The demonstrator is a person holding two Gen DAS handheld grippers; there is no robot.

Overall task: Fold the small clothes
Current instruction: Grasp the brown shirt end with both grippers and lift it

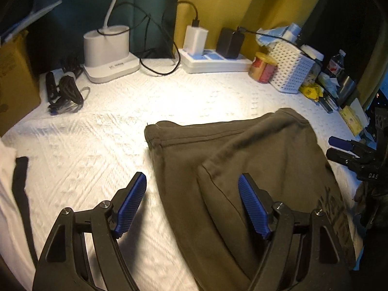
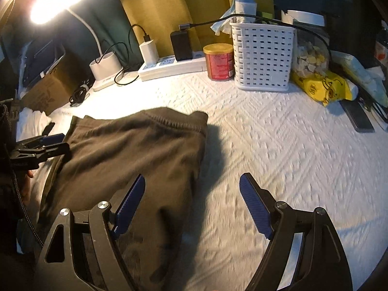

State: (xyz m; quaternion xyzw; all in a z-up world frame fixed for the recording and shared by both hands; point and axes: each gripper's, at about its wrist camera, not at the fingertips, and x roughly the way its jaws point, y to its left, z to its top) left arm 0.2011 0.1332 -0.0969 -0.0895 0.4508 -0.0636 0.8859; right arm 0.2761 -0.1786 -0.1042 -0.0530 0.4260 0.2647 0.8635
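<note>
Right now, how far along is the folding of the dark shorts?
Done: the olive shorts lie on the white cover with one layer already doubled over. In hand: nothing; the left gripper and right gripper are both open above the cloth. Left: any further fold and squaring the edges, plus perhaps the white garment at the left edge.

Wide bare strip of white quilt (image 2: 278,145) left open right of olive garment (image 2: 135,150); far edge blocked by basket (image 2: 263,58), can (image 2: 219,61), power strip (image 2: 169,66).
</note>
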